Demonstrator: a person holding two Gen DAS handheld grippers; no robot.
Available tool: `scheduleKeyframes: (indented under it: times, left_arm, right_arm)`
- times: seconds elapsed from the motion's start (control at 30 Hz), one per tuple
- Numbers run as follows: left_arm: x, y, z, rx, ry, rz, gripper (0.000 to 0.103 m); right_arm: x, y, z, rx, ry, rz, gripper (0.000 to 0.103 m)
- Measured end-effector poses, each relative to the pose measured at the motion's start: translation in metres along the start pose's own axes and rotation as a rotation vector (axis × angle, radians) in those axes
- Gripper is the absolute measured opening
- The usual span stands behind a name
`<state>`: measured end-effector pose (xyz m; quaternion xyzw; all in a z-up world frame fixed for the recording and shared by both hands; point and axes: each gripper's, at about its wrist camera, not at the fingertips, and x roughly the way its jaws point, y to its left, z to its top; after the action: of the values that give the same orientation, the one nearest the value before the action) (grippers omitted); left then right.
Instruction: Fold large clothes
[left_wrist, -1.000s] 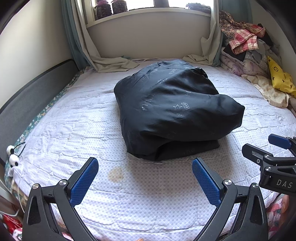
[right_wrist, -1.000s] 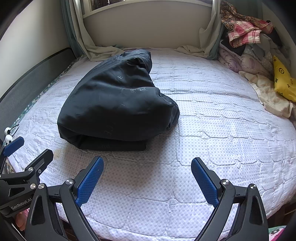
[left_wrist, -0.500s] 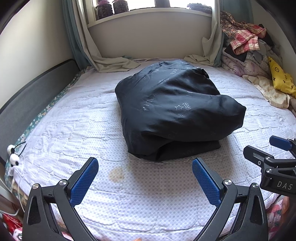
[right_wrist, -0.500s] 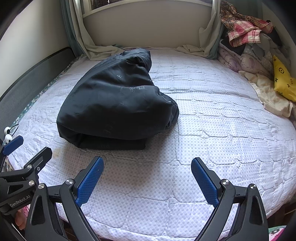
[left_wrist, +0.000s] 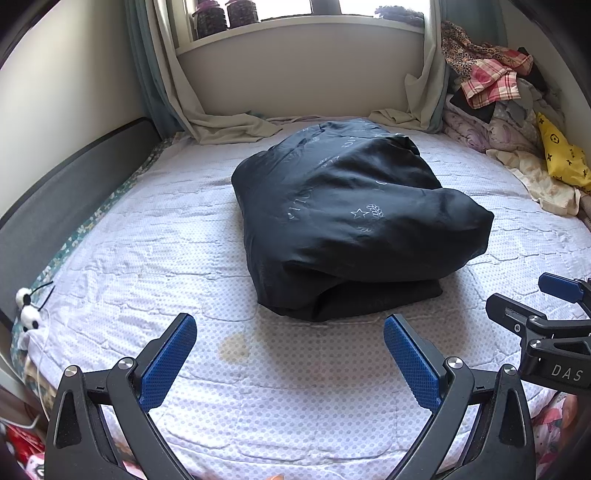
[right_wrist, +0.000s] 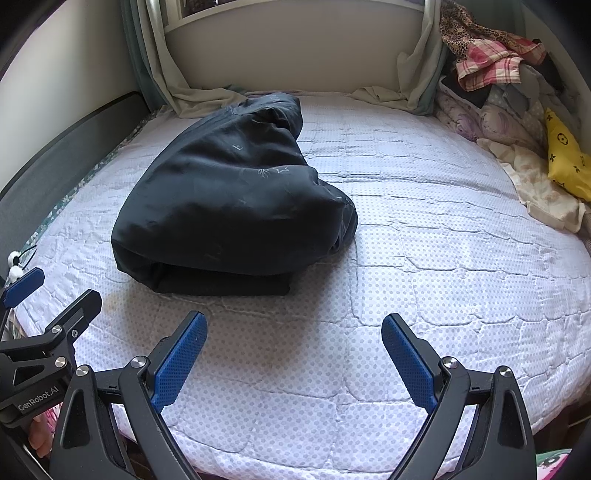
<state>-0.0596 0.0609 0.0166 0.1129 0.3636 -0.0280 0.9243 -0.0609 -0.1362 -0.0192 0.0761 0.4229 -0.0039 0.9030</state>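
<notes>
1. A dark jacket (left_wrist: 343, 218) lay folded into a puffy bundle on the bed (left_wrist: 147, 258), nearer the far edge and somewhat toward the left edge, with a flatter dark layer showing under its near side.
2. The left gripper (left_wrist: 288, 354) hung above the near edge of the bed, its blue-padded fingers (left_wrist: 168, 360) spread wide apart and holding nothing.
3. The right gripper (right_wrist: 291, 354) was beside it over the same near edge, jaws likewise wide apart and empty, well short of the jacket.
4. A pile of clothes (left_wrist: 491, 77) was heaped at the far right corner, with a yellow cushion (left_wrist: 561, 155) along the right edge.
5. Curtains (left_wrist: 221, 125) trailed onto the far edge of the bed.
</notes>
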Motion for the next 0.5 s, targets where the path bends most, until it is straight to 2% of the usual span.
scheduleKeyframes:
  times: [0.5]
  left_arm:
    - [-0.0038, 0.0000, -0.0007, -0.013, -0.003, -0.007, 0.102]
  right_arm:
    - [0.0000, -0.0006, -0.0001, -0.002, -0.001, -0.001, 0.095]
